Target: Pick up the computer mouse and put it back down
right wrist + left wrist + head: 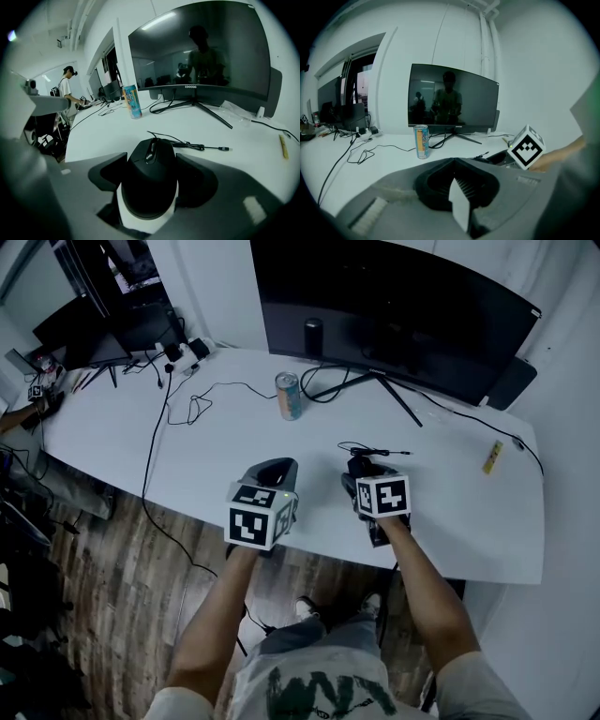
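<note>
A black computer mouse (150,180) sits between the two jaws of my right gripper (150,164), and both jaws close against its sides, so the gripper is shut on it. The mouse's thin black cable (187,144) trails over the white desk (225,136) ahead. From the head view, the right gripper (367,476) hovers near the desk's front edge with the mouse (360,466) at its tip. My left gripper (275,472) is beside it to the left, with its jaws meeting and nothing between them (453,161).
A drink can (289,396) stands mid-desk in front of a large dark monitor (394,306) on a splayed stand. Cables and a power strip (183,354) lie at the far left. A yellow strip (492,457) lies at the right. A person (69,91) stands farther off.
</note>
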A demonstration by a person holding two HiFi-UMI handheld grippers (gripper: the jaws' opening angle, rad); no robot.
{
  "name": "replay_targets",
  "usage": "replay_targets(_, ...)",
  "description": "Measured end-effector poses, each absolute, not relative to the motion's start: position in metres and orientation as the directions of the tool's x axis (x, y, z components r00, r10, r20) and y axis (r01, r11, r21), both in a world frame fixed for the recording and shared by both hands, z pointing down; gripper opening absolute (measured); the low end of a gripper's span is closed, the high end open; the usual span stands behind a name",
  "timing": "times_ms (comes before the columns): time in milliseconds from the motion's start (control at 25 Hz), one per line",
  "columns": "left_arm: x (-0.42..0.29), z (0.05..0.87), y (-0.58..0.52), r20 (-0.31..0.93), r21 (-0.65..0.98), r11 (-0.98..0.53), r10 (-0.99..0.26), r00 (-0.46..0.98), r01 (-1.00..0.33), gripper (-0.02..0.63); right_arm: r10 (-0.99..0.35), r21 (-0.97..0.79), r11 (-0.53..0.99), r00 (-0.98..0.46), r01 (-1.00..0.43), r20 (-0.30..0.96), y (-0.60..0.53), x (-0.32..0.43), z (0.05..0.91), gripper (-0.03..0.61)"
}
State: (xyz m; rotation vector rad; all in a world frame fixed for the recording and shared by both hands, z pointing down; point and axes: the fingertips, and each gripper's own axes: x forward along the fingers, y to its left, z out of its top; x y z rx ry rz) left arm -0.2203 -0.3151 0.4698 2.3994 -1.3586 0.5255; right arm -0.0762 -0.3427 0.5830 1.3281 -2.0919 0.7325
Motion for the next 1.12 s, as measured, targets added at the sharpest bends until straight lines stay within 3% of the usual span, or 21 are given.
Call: replay_targets(1120,-0.227,0.473,-0.331,0.465,0.110,-0.503,-0.737,0.491,-0.857,0.002,-0.616,-0.099,0.345,-0.305,-0.933,0.727,-0.345,-0.073,0.601,0.336)
